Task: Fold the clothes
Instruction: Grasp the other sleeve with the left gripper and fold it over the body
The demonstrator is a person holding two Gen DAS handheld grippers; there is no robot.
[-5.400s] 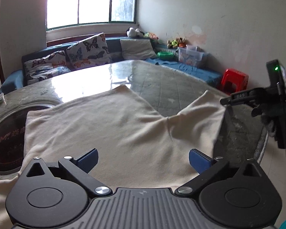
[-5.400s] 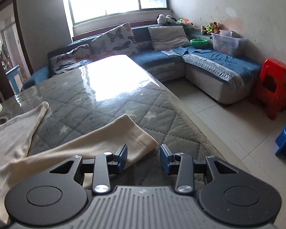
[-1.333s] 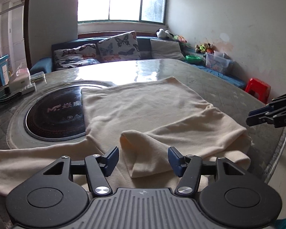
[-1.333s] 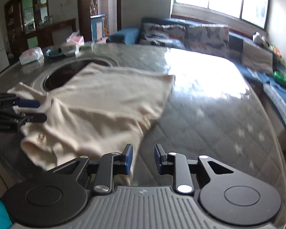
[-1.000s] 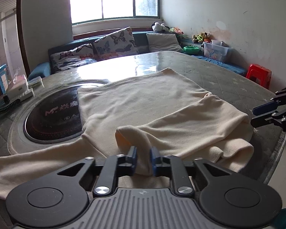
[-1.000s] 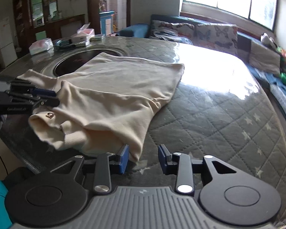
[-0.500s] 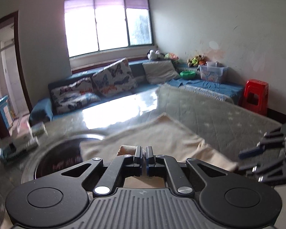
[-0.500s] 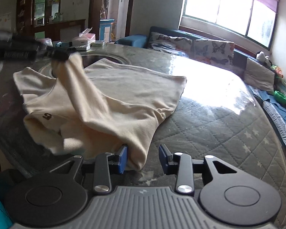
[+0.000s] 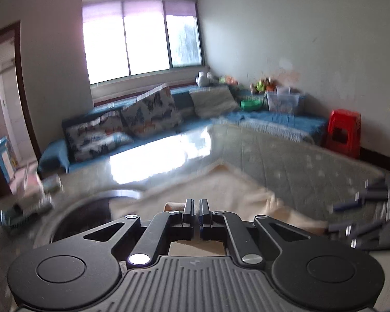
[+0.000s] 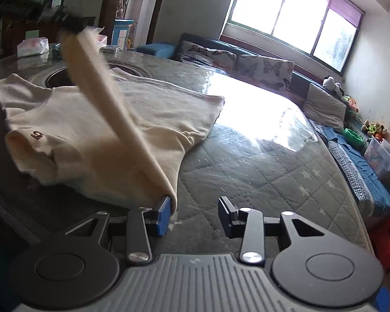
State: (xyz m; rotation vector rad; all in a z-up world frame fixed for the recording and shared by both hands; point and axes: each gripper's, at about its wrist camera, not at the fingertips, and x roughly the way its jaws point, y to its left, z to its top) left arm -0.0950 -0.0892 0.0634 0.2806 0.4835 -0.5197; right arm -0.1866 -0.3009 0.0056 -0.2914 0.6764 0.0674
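A cream sweater [image 10: 122,119] lies half folded on the round quilted table [image 10: 260,166]. My left gripper [image 9: 196,209] is shut on a fold of the sweater [image 9: 221,189] and holds it lifted; in the right wrist view it [image 10: 72,24] is up at the top left, with a taut band of cloth [image 10: 111,98] running down from it. My right gripper [image 10: 193,214] is open low over the table; its left finger [image 10: 163,215] touches the sweater's near corner. It shows blurred in the left wrist view [image 9: 361,215].
A dark round inset [image 9: 85,218] sits in the table's left part, with tissue packs and boxes [image 10: 32,46] at its far edge. A blue corner sofa with cushions [image 9: 148,114] runs behind the table. A red stool [image 9: 343,132] stands at the right wall.
My left gripper closed on the sweater's fold and has lifted it up and away from the table, pulling the cloth taut. My right gripper has opened wider beside the sweater's near corner.
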